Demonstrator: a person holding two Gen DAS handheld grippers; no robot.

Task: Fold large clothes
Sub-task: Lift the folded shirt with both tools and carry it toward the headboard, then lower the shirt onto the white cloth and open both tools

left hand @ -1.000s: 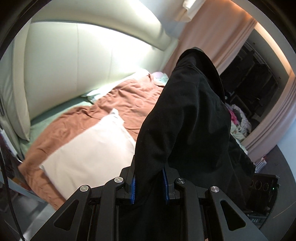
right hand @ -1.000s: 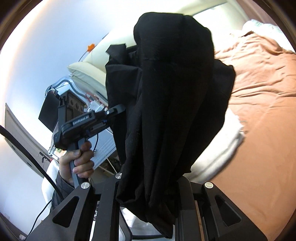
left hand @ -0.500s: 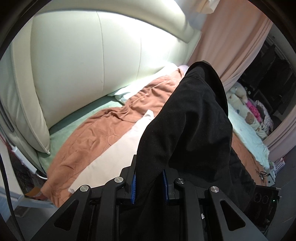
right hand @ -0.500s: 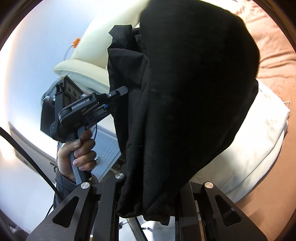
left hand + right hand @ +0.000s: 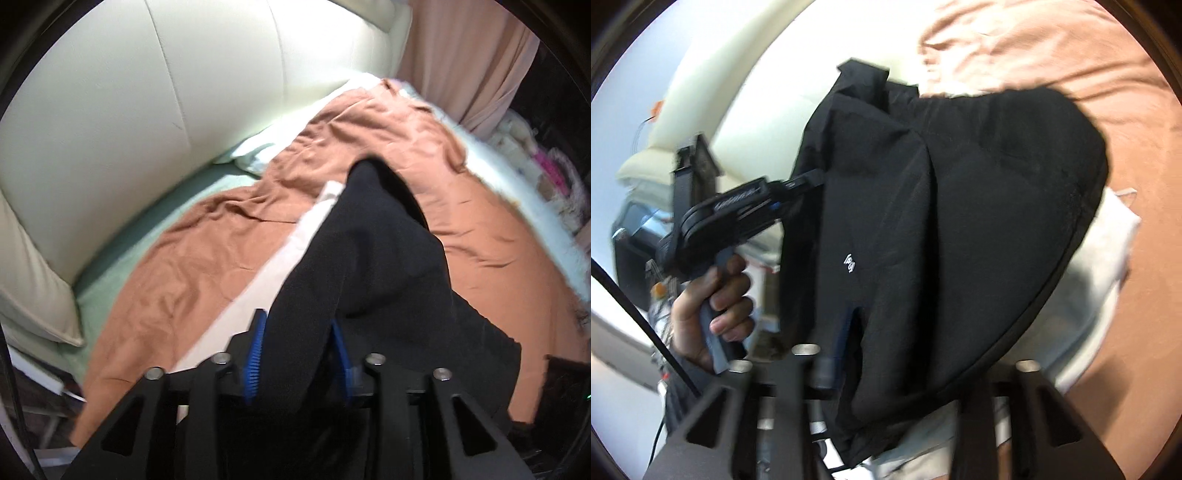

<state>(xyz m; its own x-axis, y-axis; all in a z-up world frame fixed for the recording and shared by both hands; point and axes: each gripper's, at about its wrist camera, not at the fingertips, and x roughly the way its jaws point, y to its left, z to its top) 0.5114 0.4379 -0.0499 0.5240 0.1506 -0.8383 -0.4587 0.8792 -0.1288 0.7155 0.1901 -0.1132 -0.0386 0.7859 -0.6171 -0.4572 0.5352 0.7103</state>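
The garment (image 5: 373, 266) hangs between the left claw (image 5: 299, 350) fingers at lower centre of the left wrist view, in front of the bed. A blanket (image 5: 229, 243) lies over the bed's middle, a folded cloth (image 5: 258, 291) on it, partly behind the garment. The headboard (image 5: 184, 92) fills the upper left, a curtain (image 5: 469, 59) the upper right.

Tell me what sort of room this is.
Most likely a bedroom. A bed with a rumpled brown cover fills the left wrist view, a padded cream headboard stands behind it, and a pink curtain hangs at the far side. Soft toys seem piled beyond the bed, though blurred.
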